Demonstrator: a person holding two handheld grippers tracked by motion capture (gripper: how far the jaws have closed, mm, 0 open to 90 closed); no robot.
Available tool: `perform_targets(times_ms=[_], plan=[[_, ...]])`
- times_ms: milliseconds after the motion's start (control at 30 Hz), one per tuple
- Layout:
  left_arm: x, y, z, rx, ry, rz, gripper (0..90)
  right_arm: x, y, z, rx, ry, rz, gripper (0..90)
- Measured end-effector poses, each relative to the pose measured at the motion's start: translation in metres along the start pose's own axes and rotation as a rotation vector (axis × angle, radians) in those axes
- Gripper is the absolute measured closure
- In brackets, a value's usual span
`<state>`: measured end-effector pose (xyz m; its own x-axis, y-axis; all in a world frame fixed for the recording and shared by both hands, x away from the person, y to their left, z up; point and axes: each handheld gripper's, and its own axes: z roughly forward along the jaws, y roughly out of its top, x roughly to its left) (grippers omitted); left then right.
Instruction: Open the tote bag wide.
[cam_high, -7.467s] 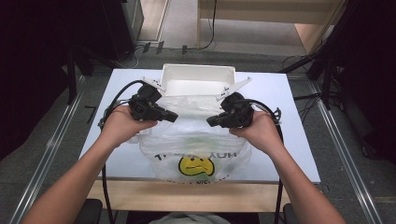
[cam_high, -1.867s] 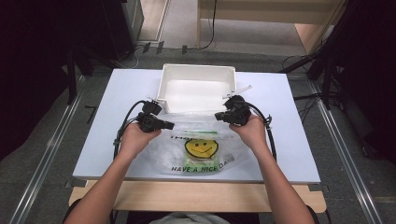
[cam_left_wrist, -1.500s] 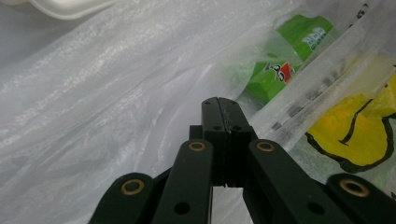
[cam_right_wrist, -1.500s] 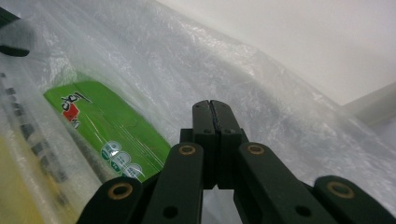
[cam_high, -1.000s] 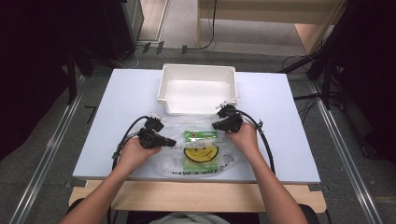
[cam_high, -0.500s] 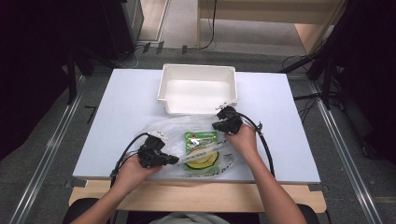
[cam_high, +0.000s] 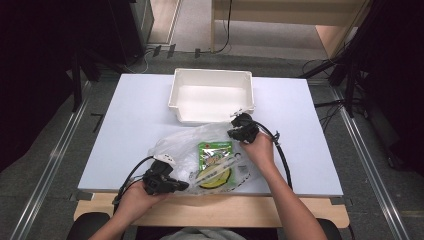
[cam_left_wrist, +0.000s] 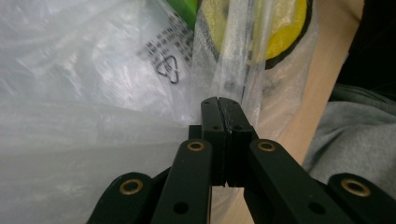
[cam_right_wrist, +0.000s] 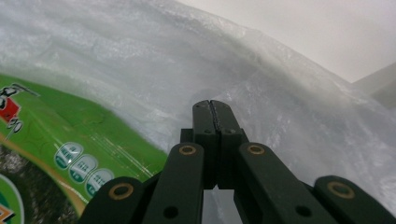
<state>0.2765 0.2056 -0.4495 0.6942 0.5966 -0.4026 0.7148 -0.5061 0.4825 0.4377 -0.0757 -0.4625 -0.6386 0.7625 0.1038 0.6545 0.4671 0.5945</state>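
A clear plastic bag (cam_high: 185, 150) with a yellow smiley print (cam_high: 216, 175) lies crumpled on the white table (cam_high: 125, 120). Inside it rests a green snack packet (cam_high: 215, 151). My left gripper (cam_high: 184, 186) is at the table's near edge, shut on the bag's near side; in the left gripper view the jaws pinch the film (cam_left_wrist: 219, 103) beside the yellow print (cam_left_wrist: 280, 28). Just in front of the tub, my right gripper (cam_high: 233, 132) is shut on the bag's far right part, pinching clear film (cam_right_wrist: 280, 107) with the green packet (cam_right_wrist: 60, 135) on its left.
An empty white tub (cam_high: 212, 95) stands at the back middle of the table, just beyond the bag. Black cables (cam_high: 280, 150) trail from both grippers. A wooden strip (cam_high: 210, 205) edges the table's near side. The person's grey clothing (cam_left_wrist: 355, 130) is close behind the left gripper.
The bag has come down from held-up to lying crumpled on the table. My left gripper moved toward the near edge, folding the smiley side over; the right gripper stayed near the tub.
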Motion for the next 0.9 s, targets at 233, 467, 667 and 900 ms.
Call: perform_targets(times_ms=[233,467,667,900], plan=[[-0.008,-0.013,0.000,0.036,-0.012,0.006,90.0,-0.004,0.003,0.002,-0.008,-0.025,0.012,90.0],[-0.002,-0.016,-0.003,0.037,-0.025,-0.014,90.0,-0.006,0.003,0.002,-0.016,-0.044,0.023,90.0],[-0.003,-0.005,-0.014,-0.027,-0.020,0.001,89.8,-0.007,0.003,0.000,-0.009,-0.012,0.044,90.0],[-0.006,0.014,-0.034,-0.090,-0.005,0.023,86.5,-0.003,0.004,-0.014,-0.037,0.045,0.041,86.5]])
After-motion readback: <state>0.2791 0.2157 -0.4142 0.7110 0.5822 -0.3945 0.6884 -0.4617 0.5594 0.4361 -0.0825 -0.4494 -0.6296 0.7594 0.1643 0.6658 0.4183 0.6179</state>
